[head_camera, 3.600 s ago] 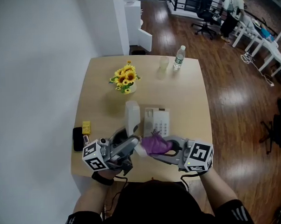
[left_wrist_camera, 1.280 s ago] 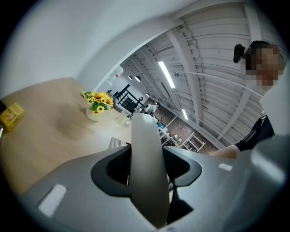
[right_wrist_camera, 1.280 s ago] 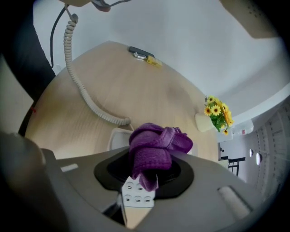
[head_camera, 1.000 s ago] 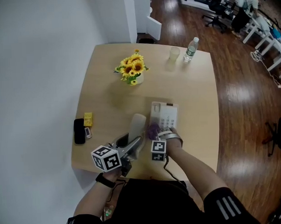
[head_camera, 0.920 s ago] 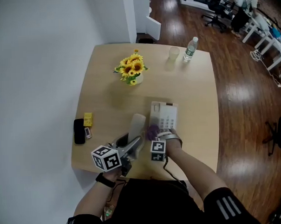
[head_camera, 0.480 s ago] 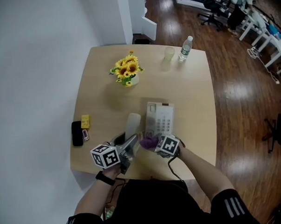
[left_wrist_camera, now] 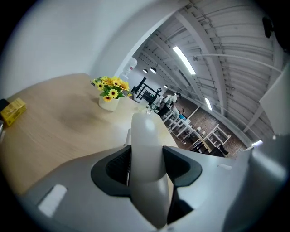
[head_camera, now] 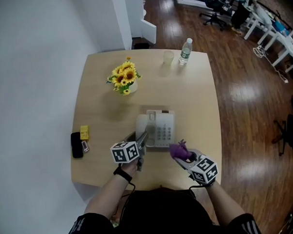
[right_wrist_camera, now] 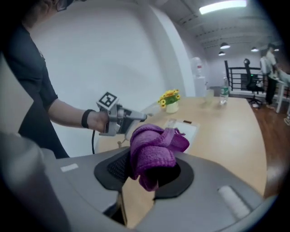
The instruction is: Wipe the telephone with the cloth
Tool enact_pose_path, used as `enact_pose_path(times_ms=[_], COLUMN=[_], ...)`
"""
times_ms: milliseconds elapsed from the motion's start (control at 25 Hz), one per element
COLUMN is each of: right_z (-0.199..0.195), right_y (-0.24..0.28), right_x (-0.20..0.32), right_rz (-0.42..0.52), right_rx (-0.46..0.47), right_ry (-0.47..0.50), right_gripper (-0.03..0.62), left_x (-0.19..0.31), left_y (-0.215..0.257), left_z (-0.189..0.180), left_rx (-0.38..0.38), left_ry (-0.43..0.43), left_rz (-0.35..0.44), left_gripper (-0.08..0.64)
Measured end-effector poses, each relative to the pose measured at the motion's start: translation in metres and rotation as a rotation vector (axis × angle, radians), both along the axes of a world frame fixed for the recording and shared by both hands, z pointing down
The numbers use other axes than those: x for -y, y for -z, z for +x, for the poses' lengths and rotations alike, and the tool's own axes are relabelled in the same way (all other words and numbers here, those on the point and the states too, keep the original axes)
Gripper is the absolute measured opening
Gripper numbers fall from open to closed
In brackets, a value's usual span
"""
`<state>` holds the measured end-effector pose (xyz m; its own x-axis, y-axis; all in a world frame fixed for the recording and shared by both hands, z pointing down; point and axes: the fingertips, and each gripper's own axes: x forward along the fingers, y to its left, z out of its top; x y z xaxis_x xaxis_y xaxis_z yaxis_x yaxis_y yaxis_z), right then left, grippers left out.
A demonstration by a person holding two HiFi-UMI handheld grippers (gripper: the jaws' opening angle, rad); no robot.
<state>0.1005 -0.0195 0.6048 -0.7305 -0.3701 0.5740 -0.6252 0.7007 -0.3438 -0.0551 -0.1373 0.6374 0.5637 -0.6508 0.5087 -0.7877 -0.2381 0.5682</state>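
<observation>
Well, from the head view the telephone (head_camera: 161, 130) sits mid-table (head_camera: 102, 111), and its pale handset (head_camera: 141, 125) lies along its left side in the left gripper (head_camera: 141, 138). I can't tell whether it rests in the cradle. The right gripper (head_camera: 183, 155) holds the purple cloth (head_camera: 178, 149) just off the telephone's near right corner, not touching it. In the left gripper view the fingers (left_wrist_camera: 117, 165) are closed snugly on the handset's shaft. It looks hard, smooth and light, so it could slip, and mid-length seems the sensible hold. In the right gripper view the fingers pinch a bunched wad of cloth. It is soft and floppy, with loose folds spilling forward to wipe with.
</observation>
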Motion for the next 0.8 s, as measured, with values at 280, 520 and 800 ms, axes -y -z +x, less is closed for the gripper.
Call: enact_pose_path(times_ms=[280,520,800], right_z=[0.022,0.032,0.043], right_y=[0.029,0.029,0.022], right_x=[0.005,0.006,0.012], right_rz=[0.067,0.056,0.027], right_rx=[0.052,0.080,0.086], right_ry=[-0.085,-0.088,-0.099], right_gripper=[0.138,0.138,0.138], left_x=[0.032,0.039,0.039], left_y=[-0.044,-0.061,-0.077], left_z=[0.032,0.045,0.048], left_rx=[0.166,0.298,0.349], left_ry=[0.048,0.040,0.047], left_rz=[-0.045,-0.025,-0.039], left_gripper=[0.206,0.206,0.206])
